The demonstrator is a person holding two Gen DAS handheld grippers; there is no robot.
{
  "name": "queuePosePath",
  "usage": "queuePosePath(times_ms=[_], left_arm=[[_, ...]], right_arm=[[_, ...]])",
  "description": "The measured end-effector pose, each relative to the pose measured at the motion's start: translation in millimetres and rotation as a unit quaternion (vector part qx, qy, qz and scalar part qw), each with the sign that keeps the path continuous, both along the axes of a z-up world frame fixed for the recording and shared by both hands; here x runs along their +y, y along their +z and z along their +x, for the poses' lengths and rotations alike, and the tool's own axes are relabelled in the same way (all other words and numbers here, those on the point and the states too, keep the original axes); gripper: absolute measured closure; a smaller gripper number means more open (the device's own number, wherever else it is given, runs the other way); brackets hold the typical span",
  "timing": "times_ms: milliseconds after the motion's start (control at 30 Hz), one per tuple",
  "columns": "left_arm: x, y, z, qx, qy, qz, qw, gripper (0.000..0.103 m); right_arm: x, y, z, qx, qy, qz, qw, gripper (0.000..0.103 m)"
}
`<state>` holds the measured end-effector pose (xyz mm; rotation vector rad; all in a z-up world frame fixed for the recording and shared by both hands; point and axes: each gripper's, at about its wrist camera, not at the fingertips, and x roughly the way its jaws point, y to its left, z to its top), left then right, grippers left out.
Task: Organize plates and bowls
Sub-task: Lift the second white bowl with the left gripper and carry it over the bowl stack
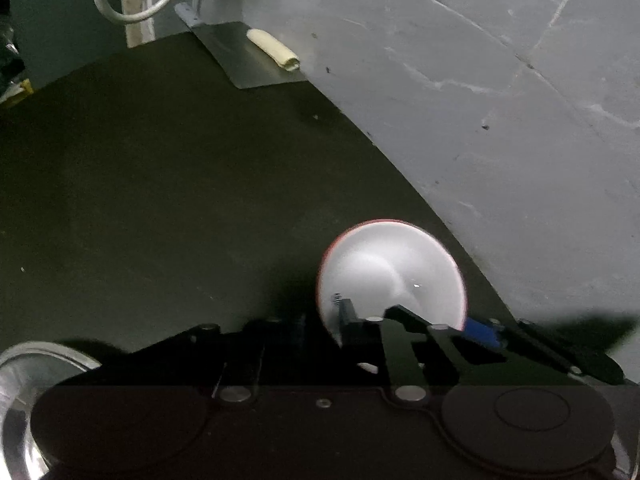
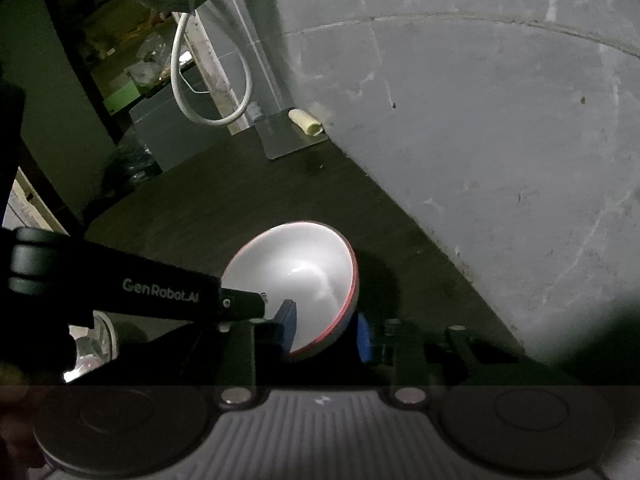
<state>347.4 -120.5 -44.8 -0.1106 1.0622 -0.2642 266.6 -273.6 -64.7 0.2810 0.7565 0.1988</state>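
A steel plate (image 1: 24,384) is lying at far left on the dark table (image 1: 160,200). The left gripper (image 2: 262,300) is reaching across, jaws nearly shut at the white bowl's (image 2: 296,276) left rim; whether they pinch it cannot be told. The right gripper (image 2: 326,330) is clamping the bowl's near rim, tilting it. Judged step: lifting the bowl. Next move calls for steady carriage toward the plate.
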Motion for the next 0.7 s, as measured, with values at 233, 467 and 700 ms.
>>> queuePosePath(times_ms=[233,467,700], left_arm=[[2.2,1.8,-16.4,0.007,0.008,-0.018,0.9998,0.090],[3.1,7.7,-40.1,0.001,0.020,-0.023,0.9995,0.090],[12.4,23.0,-66.9,-0.024,0.038,-0.060,0.9972,0.090]], right_arm=[[-5.2,-1.2,-17.1,0.000,0.019,0.015,1.000,0.071],[-7.0,-1.5,-36.8,0.008,0.014,0.031,0.999,0.076],[-11.8,16.9,-67.0,-0.030,0.028,0.034,0.999,0.076]])
